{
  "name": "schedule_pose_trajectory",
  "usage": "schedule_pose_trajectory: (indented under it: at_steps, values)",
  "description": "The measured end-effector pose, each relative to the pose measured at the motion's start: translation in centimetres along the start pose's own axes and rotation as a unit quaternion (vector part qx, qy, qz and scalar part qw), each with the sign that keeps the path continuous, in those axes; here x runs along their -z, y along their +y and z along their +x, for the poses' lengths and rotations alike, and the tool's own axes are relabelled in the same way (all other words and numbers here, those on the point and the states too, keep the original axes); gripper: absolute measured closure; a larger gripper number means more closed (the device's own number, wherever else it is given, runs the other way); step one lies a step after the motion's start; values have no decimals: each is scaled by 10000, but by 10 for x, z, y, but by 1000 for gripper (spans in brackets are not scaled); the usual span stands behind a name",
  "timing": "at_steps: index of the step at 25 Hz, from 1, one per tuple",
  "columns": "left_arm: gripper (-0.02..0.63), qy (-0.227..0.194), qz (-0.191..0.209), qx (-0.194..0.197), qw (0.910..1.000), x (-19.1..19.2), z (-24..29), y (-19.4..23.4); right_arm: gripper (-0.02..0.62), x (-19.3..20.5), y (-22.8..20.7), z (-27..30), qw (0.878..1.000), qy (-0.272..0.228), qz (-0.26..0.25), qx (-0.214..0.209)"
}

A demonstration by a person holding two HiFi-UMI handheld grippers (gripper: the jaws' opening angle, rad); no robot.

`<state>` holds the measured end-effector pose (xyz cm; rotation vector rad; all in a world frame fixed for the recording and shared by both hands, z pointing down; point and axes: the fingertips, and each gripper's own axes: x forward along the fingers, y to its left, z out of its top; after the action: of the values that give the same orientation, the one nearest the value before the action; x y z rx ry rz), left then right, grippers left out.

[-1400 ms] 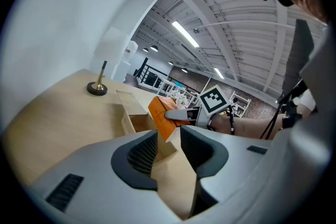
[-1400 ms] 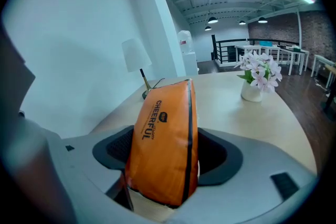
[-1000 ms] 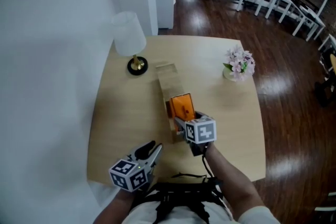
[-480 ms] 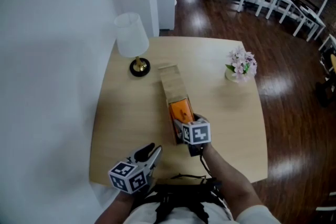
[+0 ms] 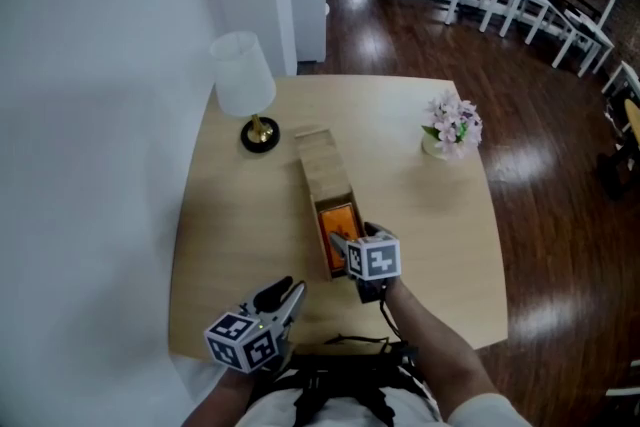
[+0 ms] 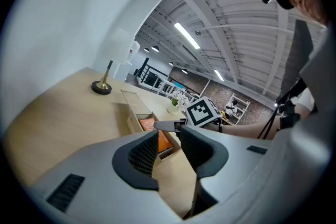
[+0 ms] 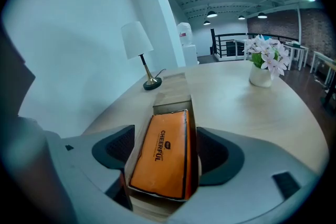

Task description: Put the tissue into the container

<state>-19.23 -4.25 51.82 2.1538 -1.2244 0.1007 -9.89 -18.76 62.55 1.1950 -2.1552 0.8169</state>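
My right gripper point(image 5: 342, 243) is wide open astride the container point(image 5: 319, 161) — the orange tissue pack point(image 7: 160, 155) lies flat inside. My left gripper point(image 5: 288, 292) hovers near the container — narrow gap, empty.

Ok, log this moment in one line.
tissue: in container | right tongs: around tissue, grip unclear | left tongs: open, empty

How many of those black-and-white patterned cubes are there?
2. One cube rides the left gripper at bottom left; the other rides the right gripper at the wooden container's near end. None looks hidden.
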Motion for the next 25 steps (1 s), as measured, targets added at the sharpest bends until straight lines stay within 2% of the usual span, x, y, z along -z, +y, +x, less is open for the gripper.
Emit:
schedule_pose_trajectory:
  at_steps: [5, 6, 8, 15, 17, 19, 21, 25]
  values:
    - [476, 0, 20, 93, 10000, 0, 5, -8, 219, -7, 1, -19, 9998, -193, -82, -77]
    - [476, -9, 40, 139, 9999, 0, 7, -11, 238, -10, 0, -24, 9995, -267, -143, -60]
    - [479, -40, 98, 244, 9996, -1, 13, -16, 334, -17, -3, -34, 9988, -442, -224, -3]
    - [506, -52, 270, 510, 9983, 0, 25, -40, 529, -25, -25, -75, 9965, -793, -177, 219]
    - [532, -54, 297, 567, 9979, 0, 28, -46, 577, -25, -30, -87, 9960, -863, -127, 205]
    - [532, -70, 339, 672, 9971, -1, 30, -55, 595, -25, -35, -99, 9954, -930, -133, 187]
    - [571, -87, 396, 731, 9965, -2, 32, -63, 595, -27, -41, -111, 9945, -1014, -157, 200]
    - [594, -84, 542, 791, 9954, -2, 36, -75, 595, -28, -55, -135, 9933, -1105, -153, 304]
